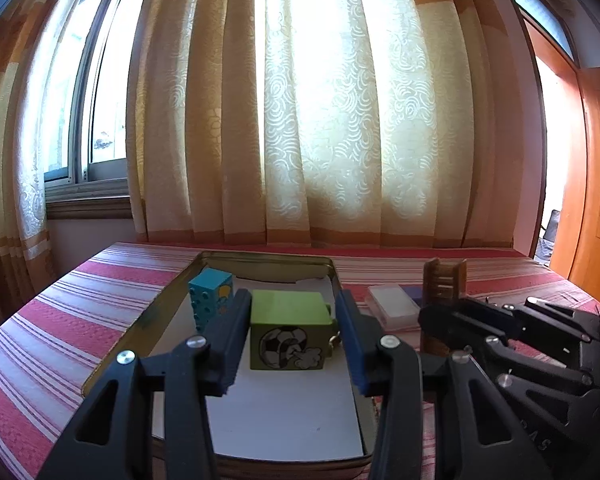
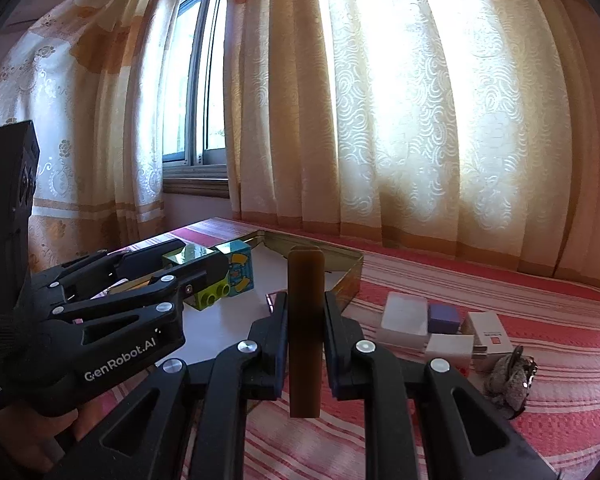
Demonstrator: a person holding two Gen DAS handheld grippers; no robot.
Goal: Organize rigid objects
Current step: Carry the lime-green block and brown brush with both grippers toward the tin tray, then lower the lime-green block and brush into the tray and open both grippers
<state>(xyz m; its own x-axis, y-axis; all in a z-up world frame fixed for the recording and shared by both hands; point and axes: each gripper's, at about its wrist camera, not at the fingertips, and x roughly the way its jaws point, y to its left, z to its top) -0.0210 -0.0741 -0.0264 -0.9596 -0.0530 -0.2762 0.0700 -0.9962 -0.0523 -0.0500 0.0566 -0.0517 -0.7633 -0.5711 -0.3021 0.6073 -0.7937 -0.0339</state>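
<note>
Metal tin [image 1: 168, 292] sits on the striped counter [image 1: 60, 320] as the collecting place, already holding a blue block [image 1: 210, 296]. Left gripper [image 1: 292, 340] straddles the green block [image 1: 288, 332] inside it, jaws slack. Right gripper [image 2: 305, 340] clamps an upright brown comb [image 2: 305, 320], probably tin-bound.

Both wrist views low, curtainward; share tin tray [image 1: 342, 280]

"GenRobot.AI" on left claw [image 2: 204, 276] body, small white box [image 2: 490, 338] label unreadable
</note>
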